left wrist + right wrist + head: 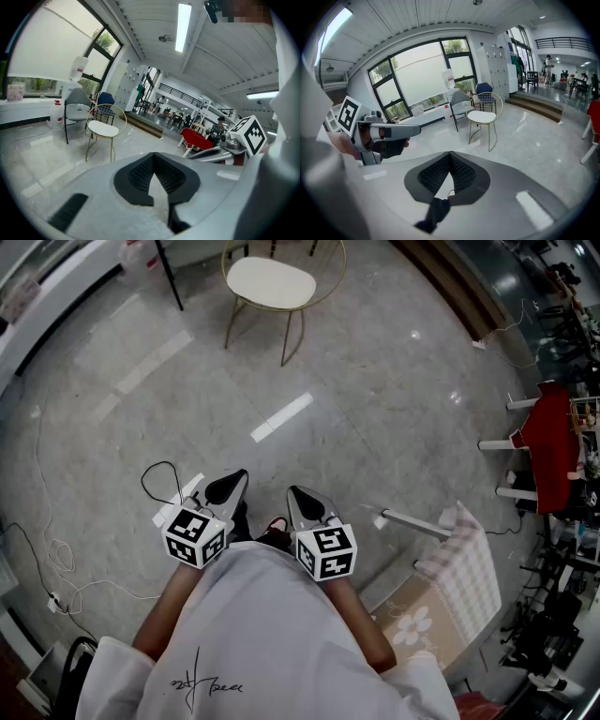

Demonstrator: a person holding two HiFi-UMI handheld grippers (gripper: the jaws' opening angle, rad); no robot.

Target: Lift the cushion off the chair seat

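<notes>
Head view, white cushion (pixel 272 282) lying on gold wire chair (pixel 293 336)

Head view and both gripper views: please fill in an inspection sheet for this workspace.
Surface: pale, glossy marble-look floor, with light strips reflected in it.
Job's things: white cushion lies on the seat of the gold wire chair, far ahead of the person; untouched.
Clutter: cardboard box and checked cloth at the person's right.
Grippers: left gripper and right gripper are held side by side near the body, jaws shut with nothing between them.
Cables: black cable loops on the floor by the left gripper; white cable trails at the left.
Surroundings: red cloth on a white rack at the right; large windows.
</notes>
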